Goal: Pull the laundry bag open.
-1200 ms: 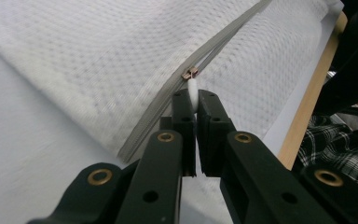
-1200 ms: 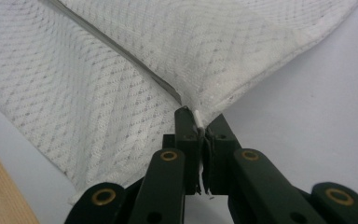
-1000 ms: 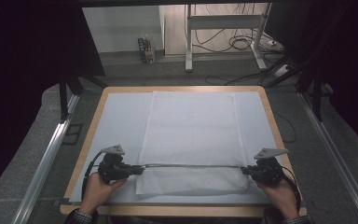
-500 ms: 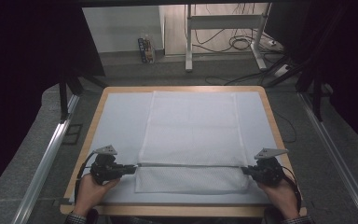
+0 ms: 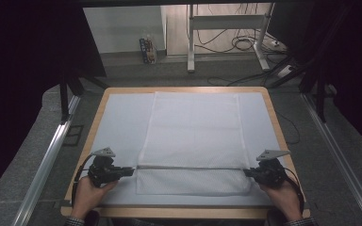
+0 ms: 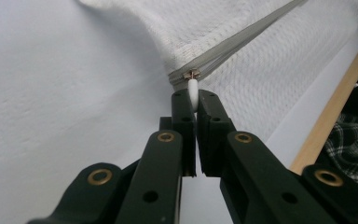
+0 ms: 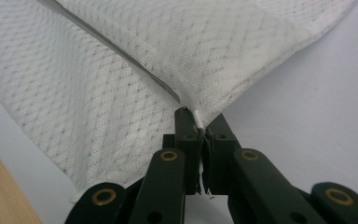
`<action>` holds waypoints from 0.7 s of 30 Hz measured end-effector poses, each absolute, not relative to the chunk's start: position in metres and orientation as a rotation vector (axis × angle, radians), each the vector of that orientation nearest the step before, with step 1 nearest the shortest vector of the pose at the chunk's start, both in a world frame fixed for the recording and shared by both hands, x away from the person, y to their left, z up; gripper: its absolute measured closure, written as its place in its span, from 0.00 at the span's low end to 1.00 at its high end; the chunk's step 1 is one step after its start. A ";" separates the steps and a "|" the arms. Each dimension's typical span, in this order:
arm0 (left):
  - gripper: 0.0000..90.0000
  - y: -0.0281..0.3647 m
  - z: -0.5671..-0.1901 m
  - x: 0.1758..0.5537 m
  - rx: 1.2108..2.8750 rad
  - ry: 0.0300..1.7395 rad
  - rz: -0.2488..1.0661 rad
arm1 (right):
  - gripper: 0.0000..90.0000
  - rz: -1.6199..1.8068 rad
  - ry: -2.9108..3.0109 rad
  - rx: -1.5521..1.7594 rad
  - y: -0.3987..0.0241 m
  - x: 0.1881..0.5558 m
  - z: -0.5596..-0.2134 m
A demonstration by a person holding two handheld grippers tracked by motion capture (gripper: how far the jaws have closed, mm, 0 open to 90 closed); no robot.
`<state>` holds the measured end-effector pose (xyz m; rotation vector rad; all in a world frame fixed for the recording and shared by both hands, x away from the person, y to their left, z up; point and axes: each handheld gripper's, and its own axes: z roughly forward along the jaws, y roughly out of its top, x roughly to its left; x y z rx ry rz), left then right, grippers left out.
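**Both grippers clamped at opposite ends of a mesh bag's zipper**

In the left gripper view, the jaws of the left gripper (image 6: 194,105) are pressed together on the small white zipper pull (image 6: 192,88), whose metal slider (image 6: 191,74) sits at the end of the grey zipper (image 6: 242,39). The high view is too far off to show the pull; there the left gripper (image 5: 122,171) meets the bag's left edge.

In the right gripper view, the right gripper (image 7: 200,123) has its jaws closed on the white edge of the bag where the zipper line ends at the corner. In the high view the right gripper (image 5: 250,173) touches the bag's right edge.

The white mesh bag (image 5: 193,136) lies flat down the middle of the pale table (image 5: 118,122), its zipper (image 5: 188,167) running straight across near the person's side, between the two grippers. A hand (image 5: 87,195) holds each gripper from the near edge.
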<state>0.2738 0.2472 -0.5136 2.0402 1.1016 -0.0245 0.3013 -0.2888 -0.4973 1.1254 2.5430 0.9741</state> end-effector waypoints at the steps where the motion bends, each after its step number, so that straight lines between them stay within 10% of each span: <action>1: 0.97 0.246 -0.513 0.274 2.066 1.118 0.005 | 0.95 0.968 2.543 1.123 -0.288 0.301 -0.497; 21: 0.97 0.242 -0.515 0.274 2.161 1.127 0.026 | 0.94 0.940 2.569 1.121 -0.285 0.301 -0.501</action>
